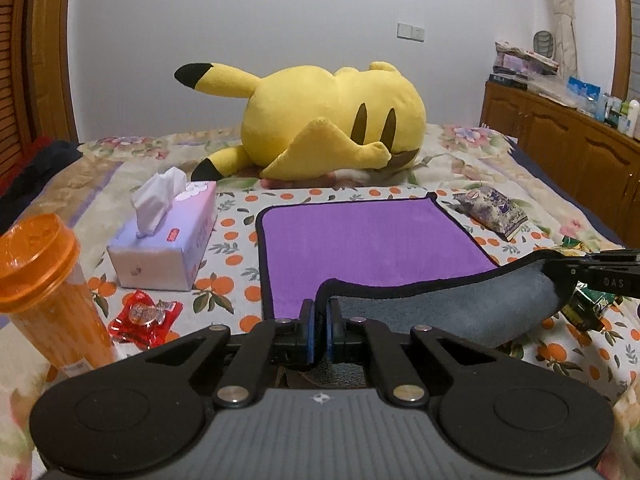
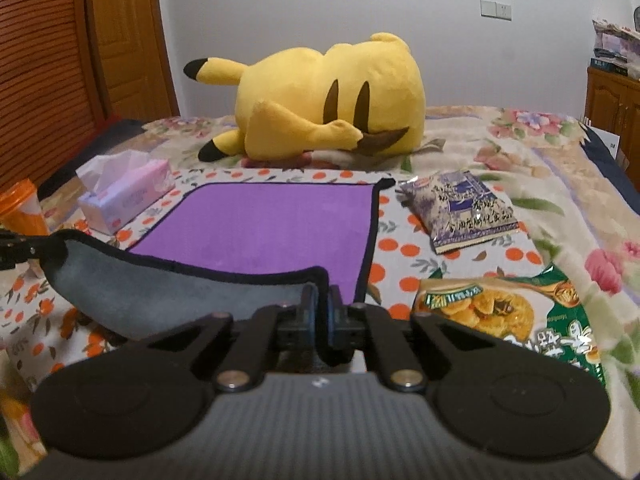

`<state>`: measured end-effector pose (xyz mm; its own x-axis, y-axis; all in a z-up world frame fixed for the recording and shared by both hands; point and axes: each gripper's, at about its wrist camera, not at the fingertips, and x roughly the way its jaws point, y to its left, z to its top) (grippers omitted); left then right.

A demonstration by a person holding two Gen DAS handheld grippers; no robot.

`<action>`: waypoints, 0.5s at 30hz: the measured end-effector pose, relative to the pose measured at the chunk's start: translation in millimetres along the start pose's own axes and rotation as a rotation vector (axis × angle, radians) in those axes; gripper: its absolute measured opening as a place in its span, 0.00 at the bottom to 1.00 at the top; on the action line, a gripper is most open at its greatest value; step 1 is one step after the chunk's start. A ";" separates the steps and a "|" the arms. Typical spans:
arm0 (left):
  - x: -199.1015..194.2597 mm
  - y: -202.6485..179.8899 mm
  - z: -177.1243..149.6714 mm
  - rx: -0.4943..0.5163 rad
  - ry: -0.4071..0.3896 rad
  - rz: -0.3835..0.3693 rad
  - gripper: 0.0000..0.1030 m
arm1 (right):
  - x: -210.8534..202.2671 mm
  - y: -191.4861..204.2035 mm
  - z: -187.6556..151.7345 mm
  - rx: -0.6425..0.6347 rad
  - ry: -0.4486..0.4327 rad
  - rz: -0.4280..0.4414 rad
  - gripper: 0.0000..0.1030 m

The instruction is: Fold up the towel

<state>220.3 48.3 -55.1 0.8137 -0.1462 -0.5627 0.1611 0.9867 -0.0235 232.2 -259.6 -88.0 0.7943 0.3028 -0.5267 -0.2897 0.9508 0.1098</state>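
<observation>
A purple towel (image 1: 360, 240) with a black hem and a grey underside lies on the bed; it also shows in the right wrist view (image 2: 272, 224). Its near edge is lifted, so the grey side (image 1: 460, 308) faces me. My left gripper (image 1: 320, 320) is shut on the towel's near left corner. My right gripper (image 2: 322, 304) is shut on the near right corner. Each gripper shows in the other's view, the right one at the right edge (image 1: 600, 272) and the left one at the left edge (image 2: 16, 248). The lifted edge sags between them.
A yellow plush (image 1: 332, 120) lies beyond the towel. A tissue box (image 1: 168, 236), an orange cup (image 1: 44, 292) and a red candy pack (image 1: 146, 318) are on the left. A purple snack bag (image 2: 460, 208) and a green one (image 2: 512, 320) lie on the right. A wooden cabinet (image 1: 560, 148) stands far right.
</observation>
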 end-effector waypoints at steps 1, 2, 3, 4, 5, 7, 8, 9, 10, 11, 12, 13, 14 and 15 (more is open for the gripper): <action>-1.3 0.0 1.5 -0.001 -0.005 -0.001 0.06 | -0.3 0.1 0.7 -0.001 -0.003 -0.001 0.06; -2.2 -0.1 2.4 -0.002 -0.009 -0.003 0.06 | -0.7 0.3 1.2 -0.002 -0.007 -0.002 0.06; -3.4 0.0 3.0 -0.003 -0.014 -0.004 0.06 | -1.1 0.2 1.8 -0.003 -0.011 -0.001 0.06; -4.1 -0.2 3.6 -0.003 -0.017 -0.005 0.06 | -1.5 0.2 2.5 -0.004 -0.014 0.001 0.06; -4.4 -0.5 4.0 0.000 -0.020 -0.005 0.06 | -1.8 0.2 3.4 -0.004 -0.019 0.002 0.06; -4.3 -1.5 4.7 0.004 -0.022 -0.005 0.06 | -2.0 0.1 5.0 -0.005 -0.028 0.003 0.06; -4.0 -1.8 5.0 0.005 -0.022 -0.005 0.06 | -2.2 0.0 5.8 -0.006 -0.033 0.003 0.06; -3.1 -2.0 5.4 0.004 -0.023 -0.004 0.06 | -2.0 0.0 6.5 -0.009 -0.038 0.006 0.06; -1.9 -2.2 6.1 0.003 -0.023 -0.003 0.06 | -1.5 0.5 7.0 -0.012 -0.040 0.008 0.06; -0.4 -2.3 6.6 0.004 -0.023 -0.003 0.06 | -0.9 0.8 7.3 -0.018 -0.042 0.007 0.06; 1.2 -2.9 6.9 0.007 -0.023 -0.003 0.06 | 0.3 1.1 7.5 -0.024 -0.042 0.006 0.06; 2.9 -3.4 7.3 0.011 -0.024 -0.002 0.06 | 1.7 1.5 7.7 -0.028 -0.040 0.005 0.06; 5.3 -4.2 8.0 0.016 -0.024 0.000 0.06 | 3.3 1.5 7.6 -0.032 -0.038 0.003 0.06; 7.3 -4.6 8.4 0.019 -0.024 0.000 0.06 | 4.8 1.6 7.4 -0.036 -0.036 0.000 0.06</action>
<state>230.2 42.1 -52.2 0.8268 -0.1477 -0.5427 0.1711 0.9852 -0.0075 239.5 -256.1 -84.2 0.8127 0.3060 -0.4959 -0.3087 0.9479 0.0790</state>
